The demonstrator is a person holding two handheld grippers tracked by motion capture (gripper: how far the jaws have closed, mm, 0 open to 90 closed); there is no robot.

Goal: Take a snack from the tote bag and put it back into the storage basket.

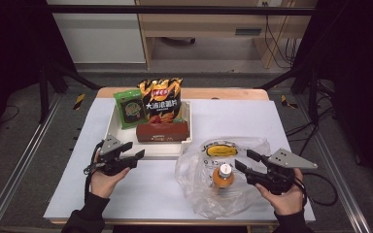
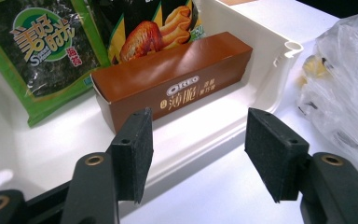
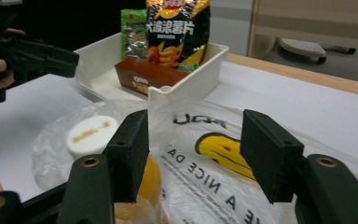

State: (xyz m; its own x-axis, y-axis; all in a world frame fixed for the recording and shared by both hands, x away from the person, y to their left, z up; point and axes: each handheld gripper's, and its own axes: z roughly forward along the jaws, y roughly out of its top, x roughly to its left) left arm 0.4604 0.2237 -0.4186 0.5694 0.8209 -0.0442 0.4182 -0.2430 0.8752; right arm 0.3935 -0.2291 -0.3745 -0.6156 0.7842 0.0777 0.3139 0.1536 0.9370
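Hovering just off the white plastic tray's [image 1: 111, 127] near rim, the left gripper [image 1: 135, 154] has its jaws wide apart w/ nothing between them; they face the brown cardboard Oreo box [image 2: 172, 86], which lies along the tray's front wall. Behind the box stand a green seaweed snack packet [image 1: 129, 108] and a black-and-orange chip bag [image 1: 161, 99], both leaning vs. the back. The right gripper [image 1: 245, 161] is over the clear crinkled plastic bag w/ a yellow smiley print [image 1: 223, 149], just right of the tray on the white tabletop [image 1: 281, 121]; jaws also well open, empty, pads not touching the film. Inside the bag lies an orange drink bottle w/ a white cap [image 1: 223, 176], close to the right jaws.
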